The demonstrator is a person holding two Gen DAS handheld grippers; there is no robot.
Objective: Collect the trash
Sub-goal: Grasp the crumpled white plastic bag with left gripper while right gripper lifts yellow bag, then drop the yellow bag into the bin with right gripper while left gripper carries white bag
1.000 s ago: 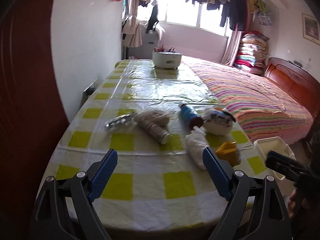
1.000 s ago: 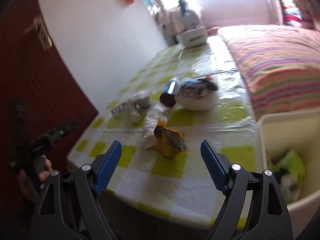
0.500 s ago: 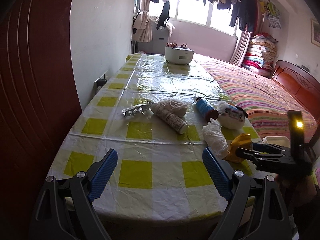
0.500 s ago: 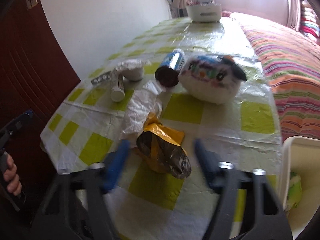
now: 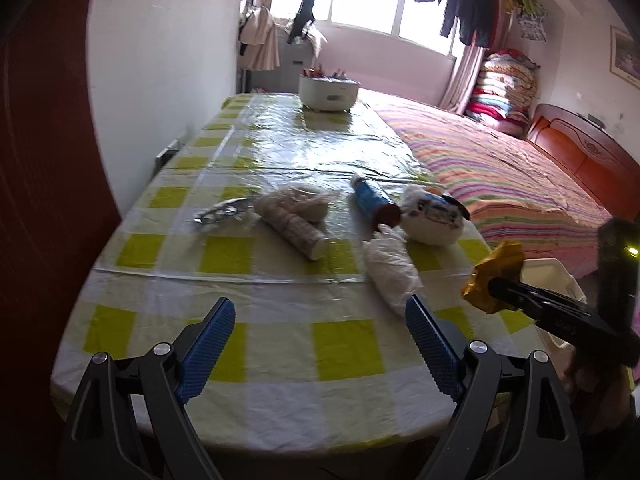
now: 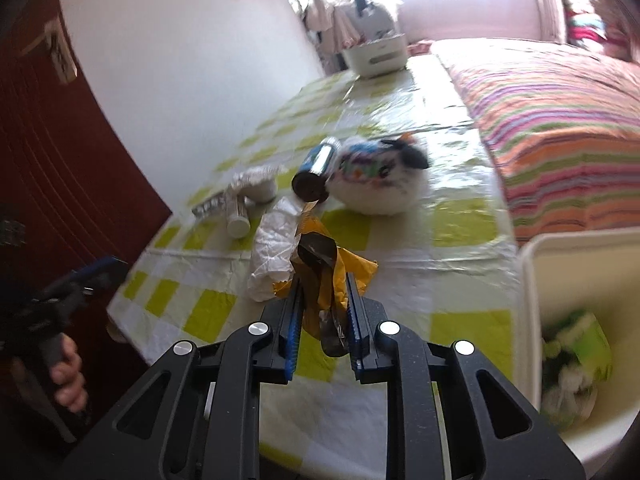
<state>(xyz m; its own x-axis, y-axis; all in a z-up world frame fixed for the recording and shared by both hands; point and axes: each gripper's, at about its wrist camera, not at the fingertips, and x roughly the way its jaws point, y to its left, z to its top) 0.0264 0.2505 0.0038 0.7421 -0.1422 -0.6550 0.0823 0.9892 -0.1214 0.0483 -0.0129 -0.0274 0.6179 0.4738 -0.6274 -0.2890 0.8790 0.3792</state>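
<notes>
My right gripper is shut on a crumpled yellow snack wrapper and holds it above the table's near right corner; the wrapper also shows in the left wrist view. A white trash bin with green and white trash stands right of the table. My left gripper is open and empty over the table's near edge. On the checked tablecloth lie a crumpled white bag, a blue can, a paper tube and a foil blister strip.
A white plush toy lies beside the blue can. A white pot stands at the table's far end. A bed with a striped cover runs along the right side. A dark red door is on the left.
My right gripper has closed on the yellow wrapper and lifted it off the table. My left gripper has stayed open and shifted only slightly.
</notes>
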